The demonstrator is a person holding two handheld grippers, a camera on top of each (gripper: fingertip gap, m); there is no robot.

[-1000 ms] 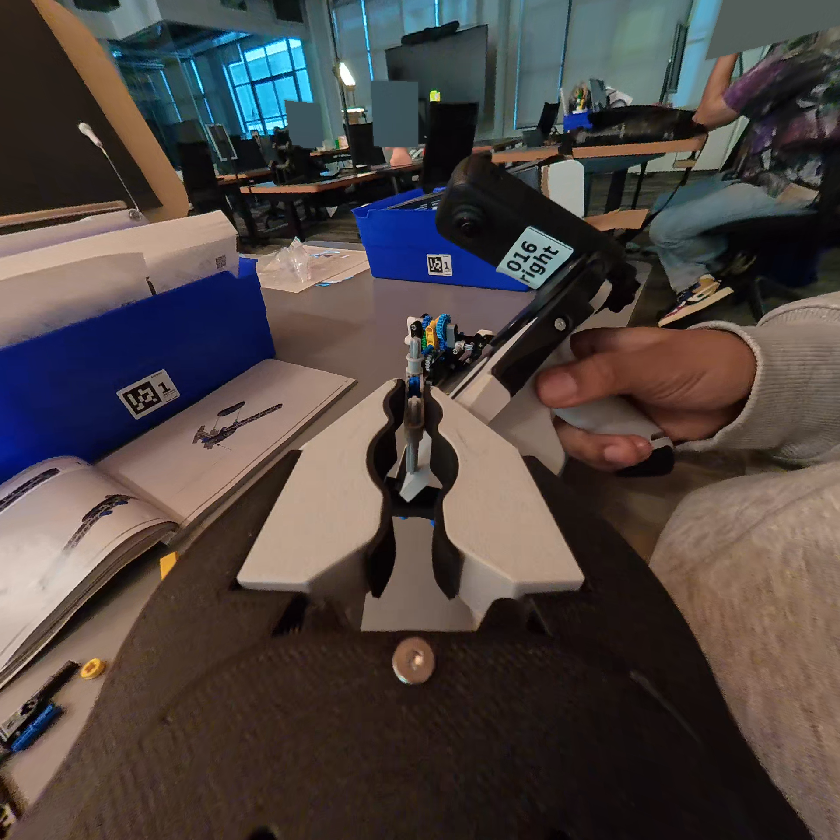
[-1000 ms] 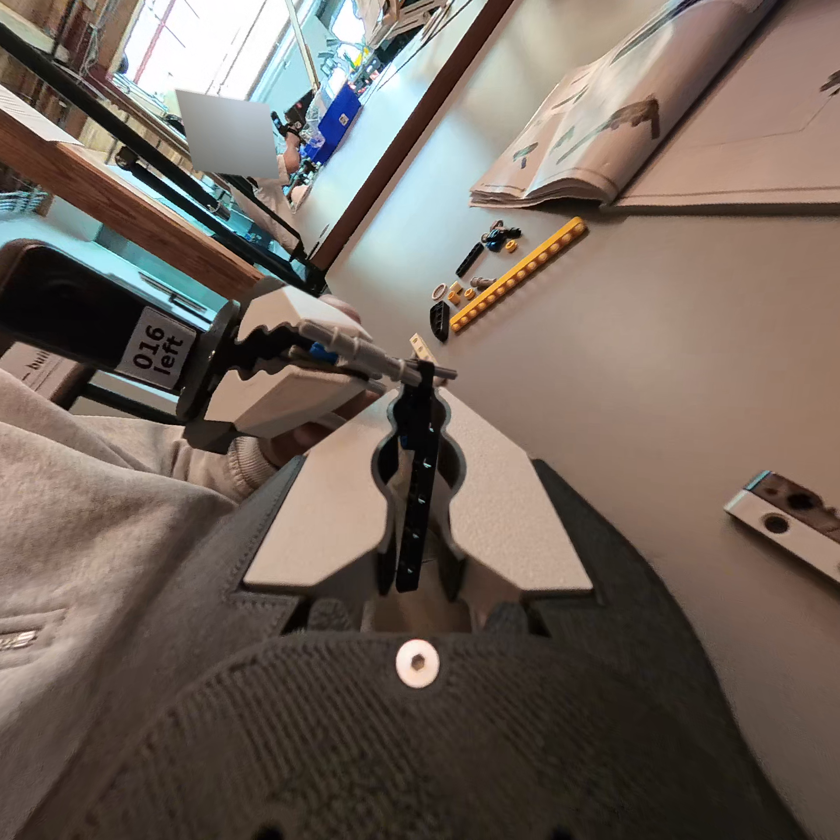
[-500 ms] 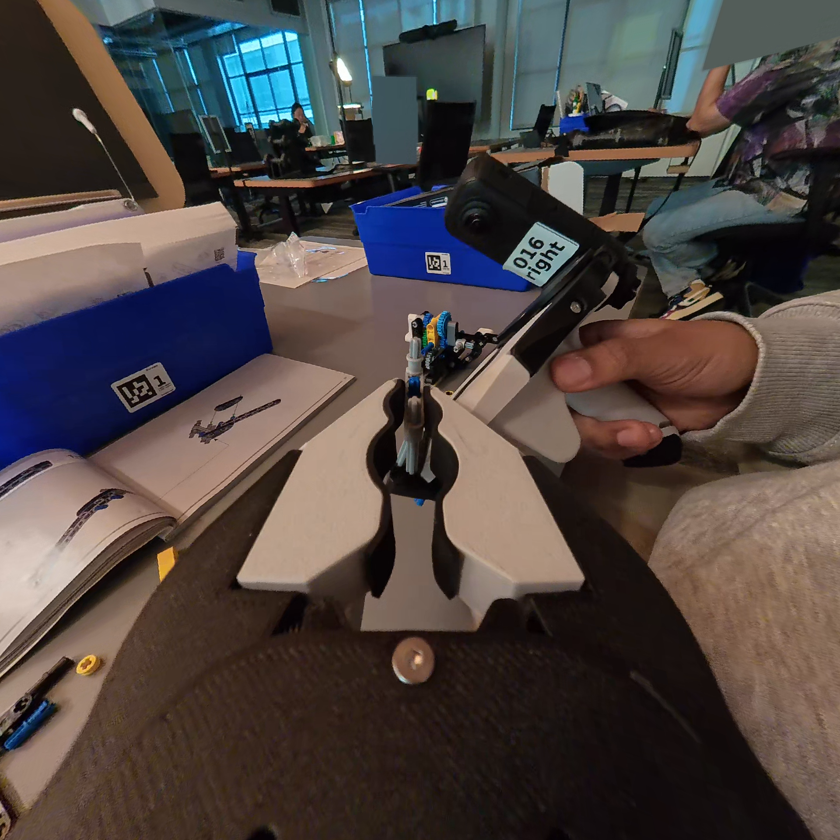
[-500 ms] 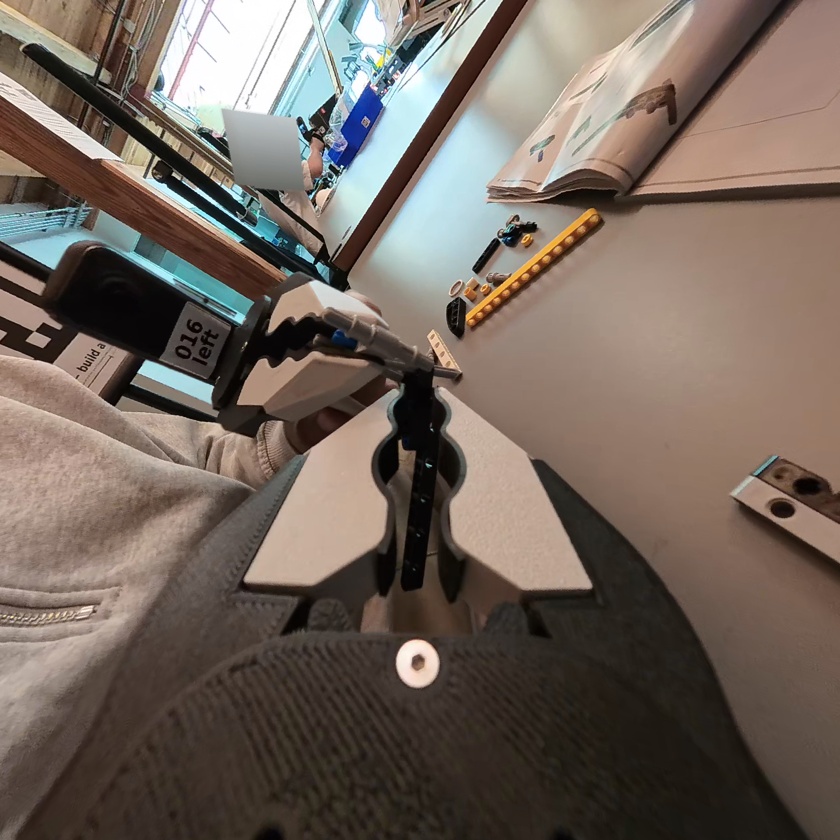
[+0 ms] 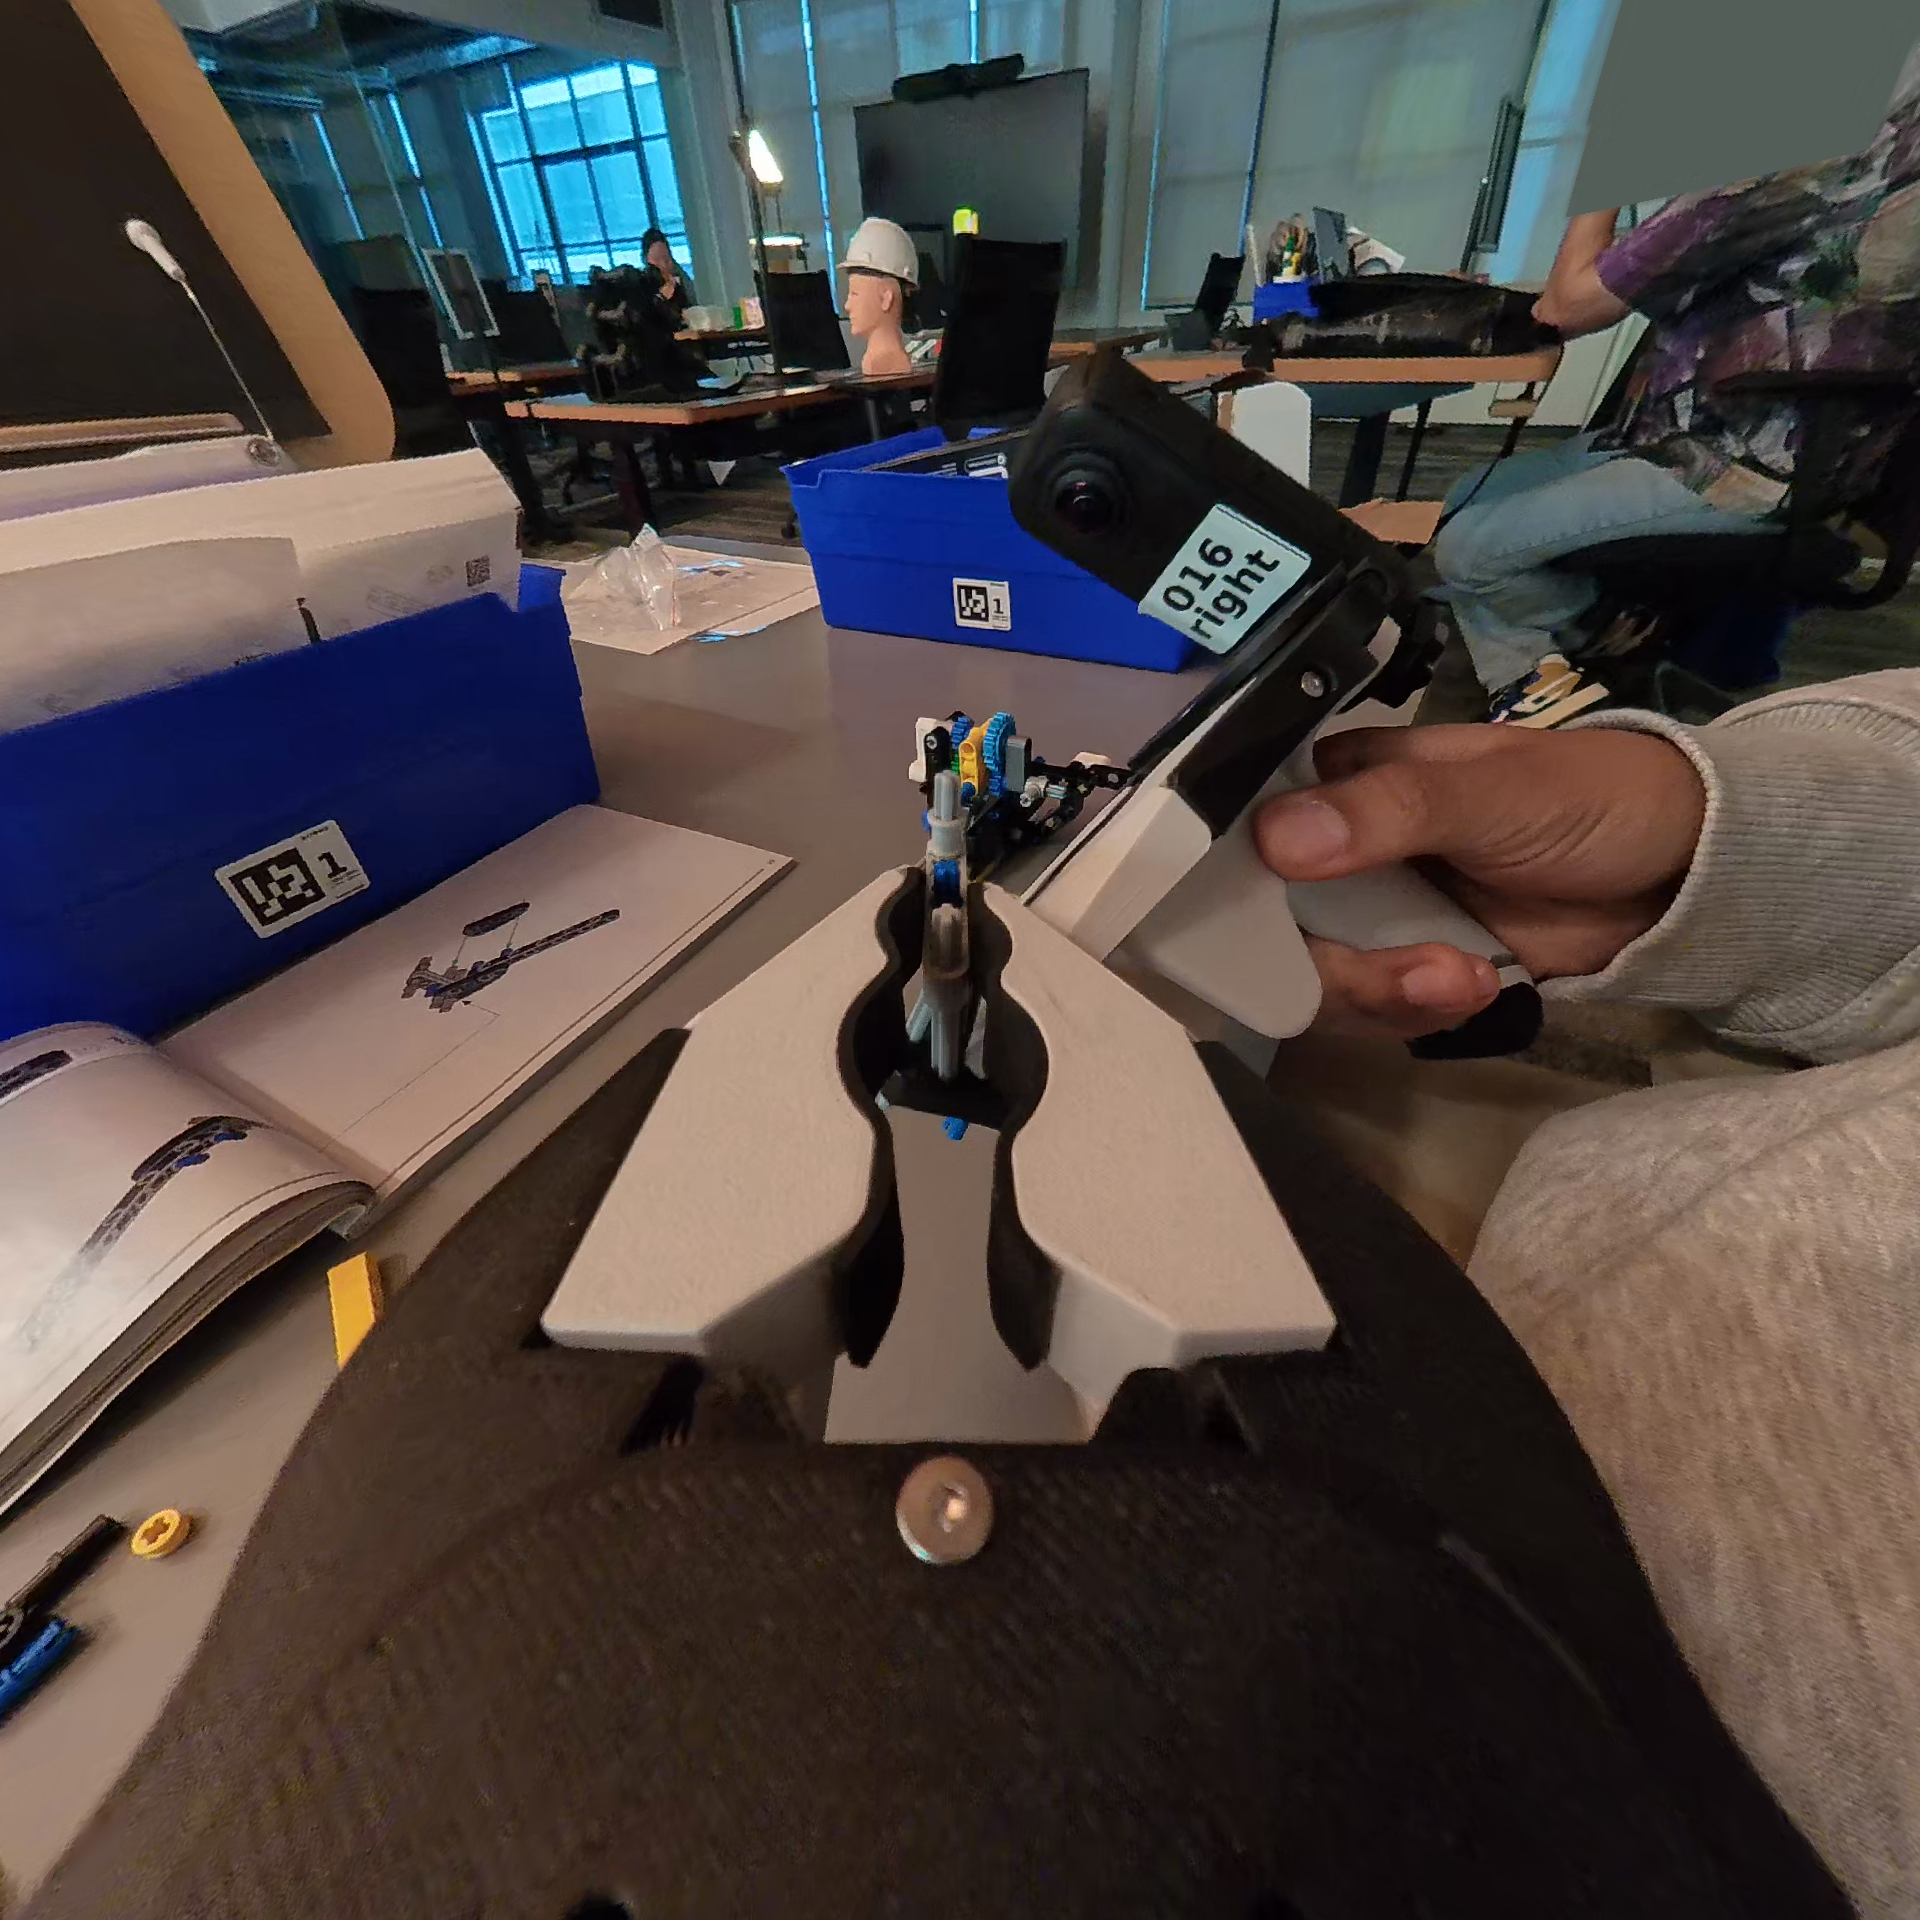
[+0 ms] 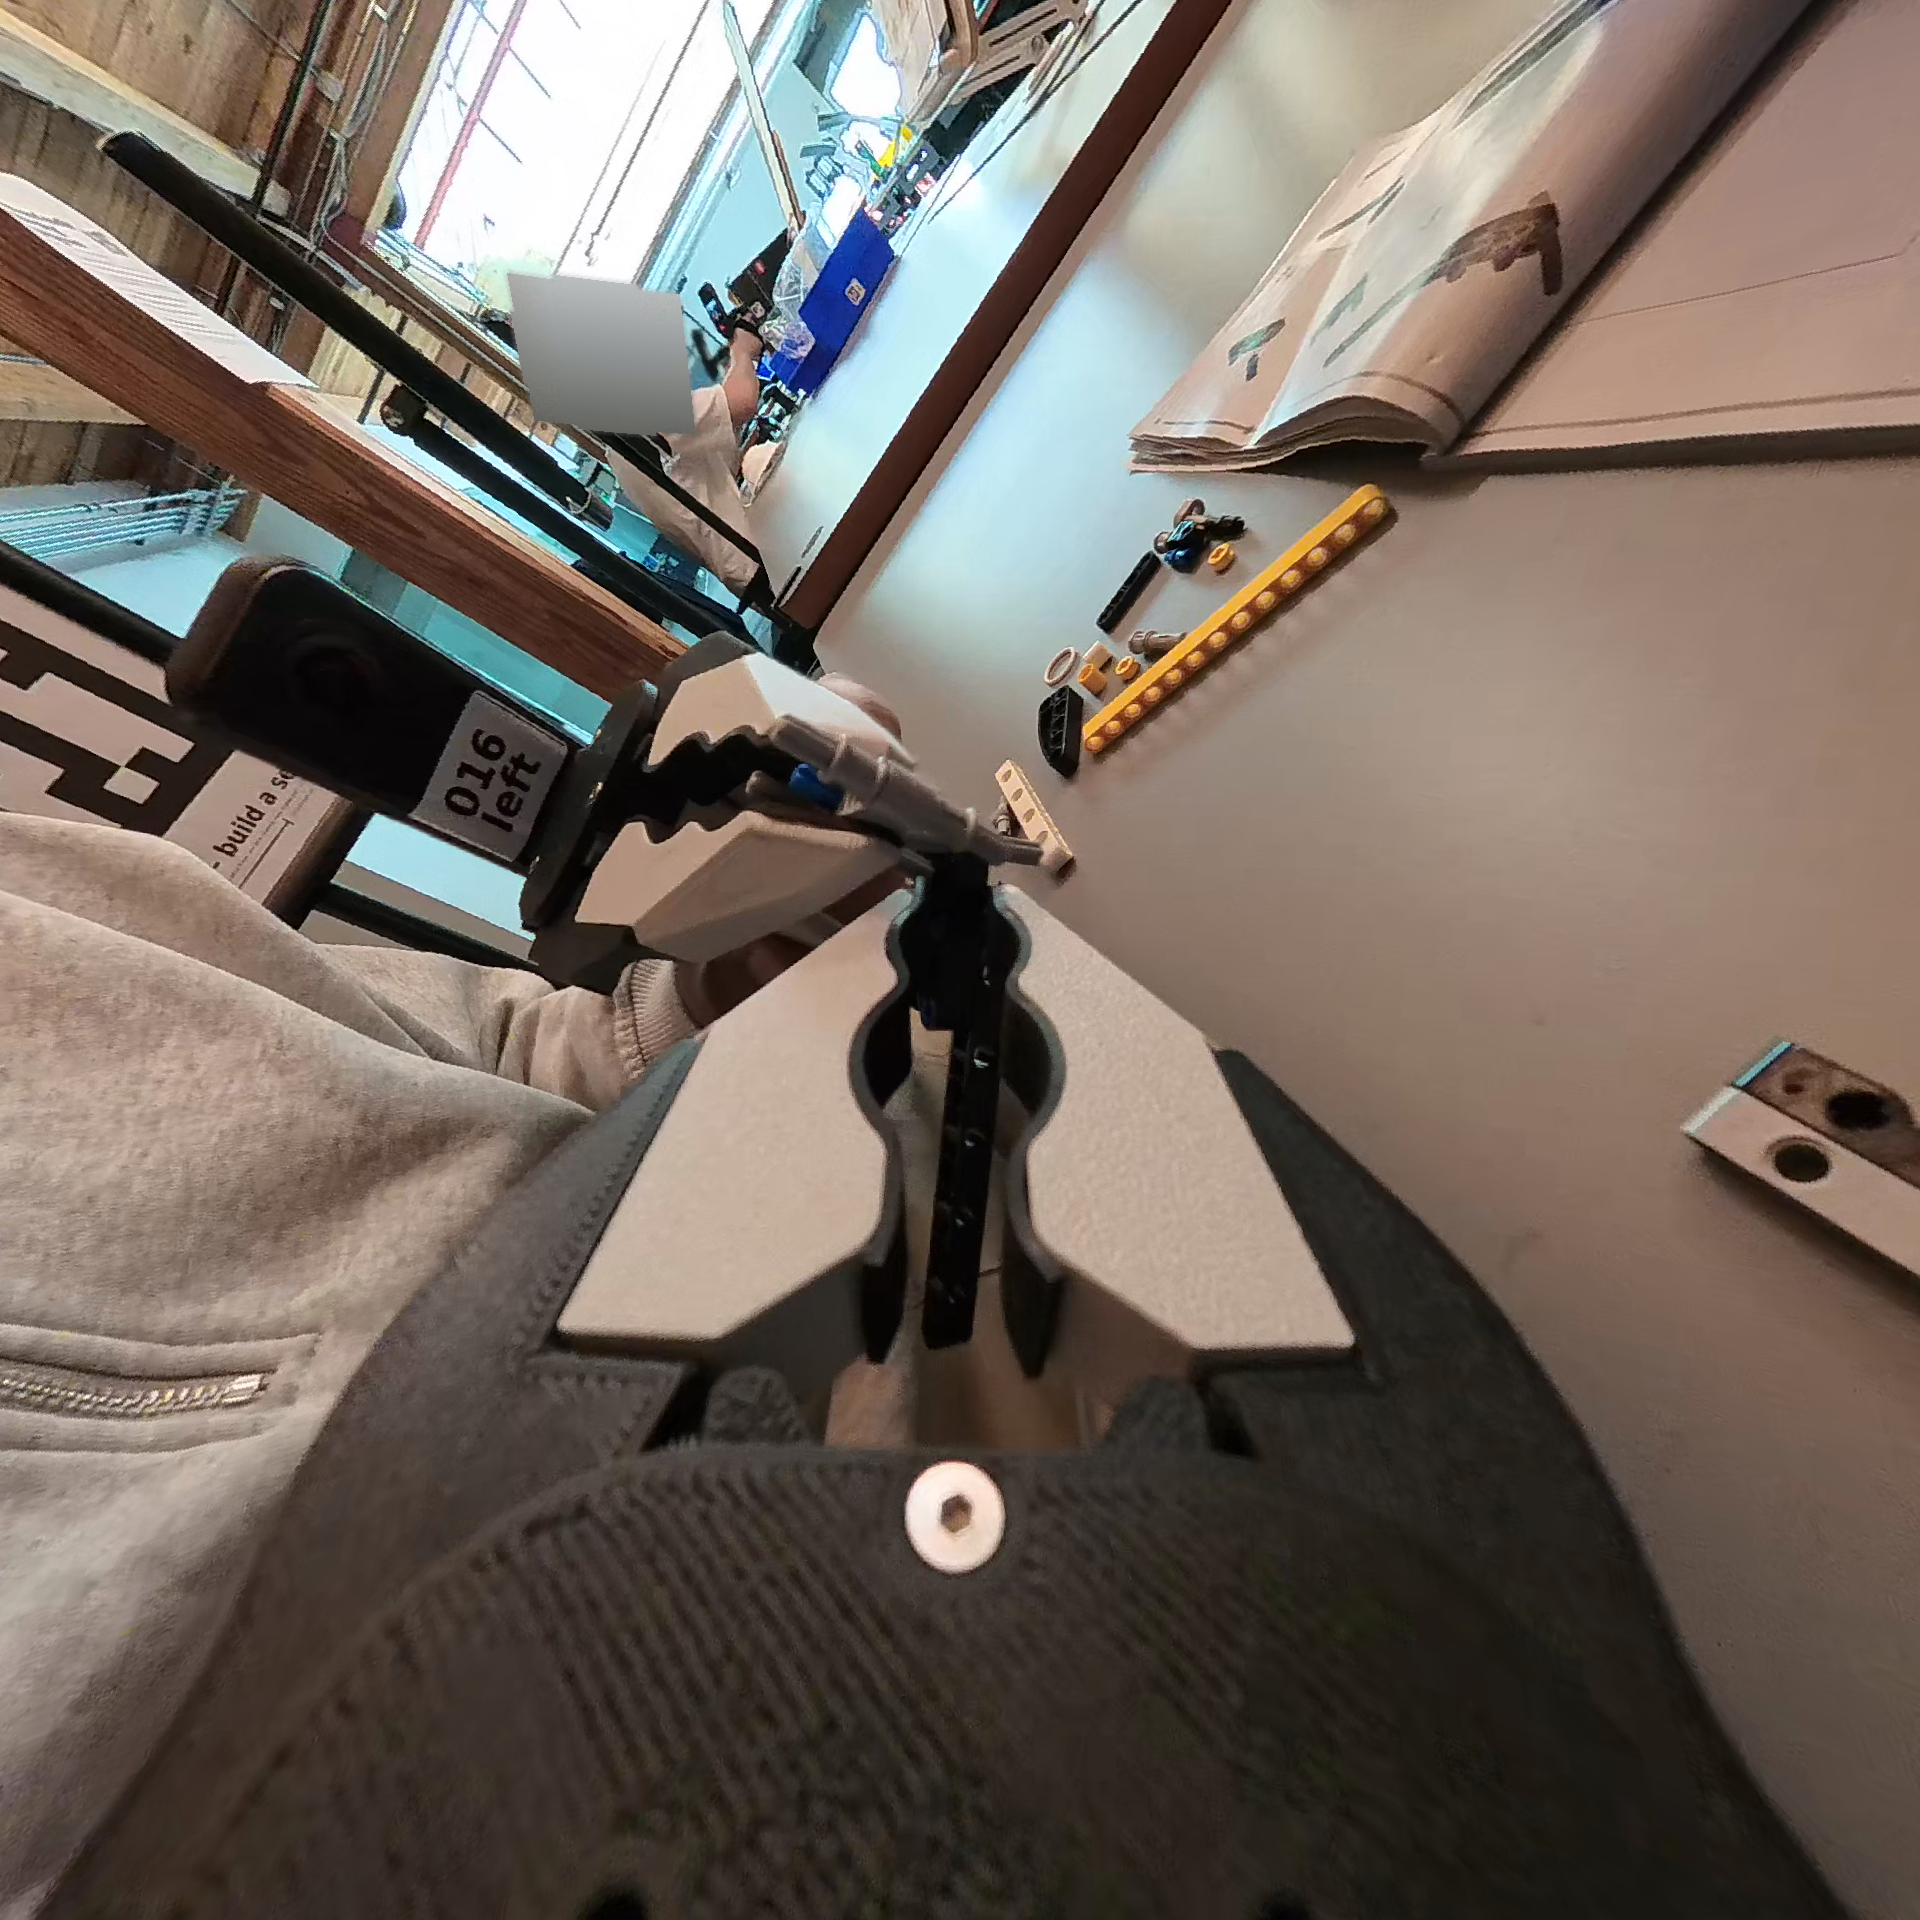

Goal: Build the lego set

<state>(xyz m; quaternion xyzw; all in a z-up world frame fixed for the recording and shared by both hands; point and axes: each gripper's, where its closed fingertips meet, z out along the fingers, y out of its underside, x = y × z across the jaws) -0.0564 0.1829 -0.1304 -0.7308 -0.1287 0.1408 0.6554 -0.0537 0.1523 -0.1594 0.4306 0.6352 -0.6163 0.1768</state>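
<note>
Left hand-held gripper (image 5: 945, 935), clamped on a grey axle piece (image 6: 904, 795), meets crosswise the black beam (image 6: 961, 1143) gripped by the right hand-held gripper (image 6: 956, 987).

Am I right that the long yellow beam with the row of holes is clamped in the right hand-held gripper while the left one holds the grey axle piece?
Not quite: the right wrist view shows the yellow beam lying loose on the table. The right hand-held gripper clamps a black beam; the left hand-held gripper does hold the grey axle piece.
</note>
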